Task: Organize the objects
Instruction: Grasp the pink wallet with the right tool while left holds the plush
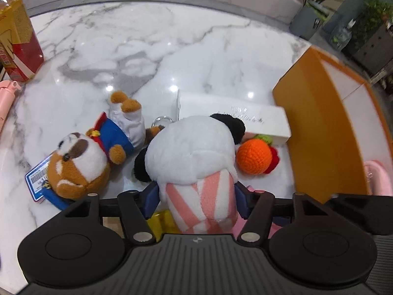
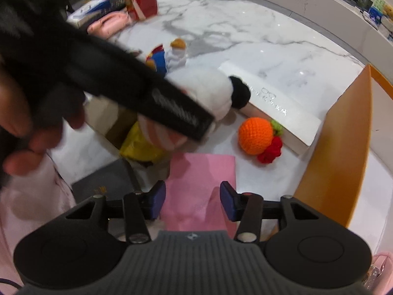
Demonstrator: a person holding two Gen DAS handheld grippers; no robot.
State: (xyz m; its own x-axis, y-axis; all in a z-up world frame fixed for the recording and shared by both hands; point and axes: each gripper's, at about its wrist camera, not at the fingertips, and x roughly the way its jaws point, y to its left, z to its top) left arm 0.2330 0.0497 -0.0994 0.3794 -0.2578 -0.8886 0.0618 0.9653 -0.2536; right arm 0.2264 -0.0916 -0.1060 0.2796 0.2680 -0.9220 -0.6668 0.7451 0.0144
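Note:
A panda plush [image 1: 191,147] with a white head, black ears and a pink-and-white striped body sits between the blue pads of my left gripper [image 1: 196,198]. The pads press on its striped sides. In the right wrist view the same panda plush [image 2: 211,91] is partly hidden behind the left tool's blurred black body. My right gripper [image 2: 194,194] stands open low over a flat pink sheet [image 2: 201,172], which runs on under the right pad. A brown dog plush [image 1: 81,162] in a blue shirt lies left of the panda. An orange crochet fruit [image 1: 254,156] lies to its right.
A long white box [image 1: 233,120] lies behind the fruit on the marble table [image 1: 147,49]. An orange-walled box [image 1: 319,135] stands at the right and a red-and-gold carton [image 1: 17,41] at the far left. A yellow bag [image 2: 140,145] and a grey pad [image 2: 105,182] lie near a person's hand [image 2: 24,123].

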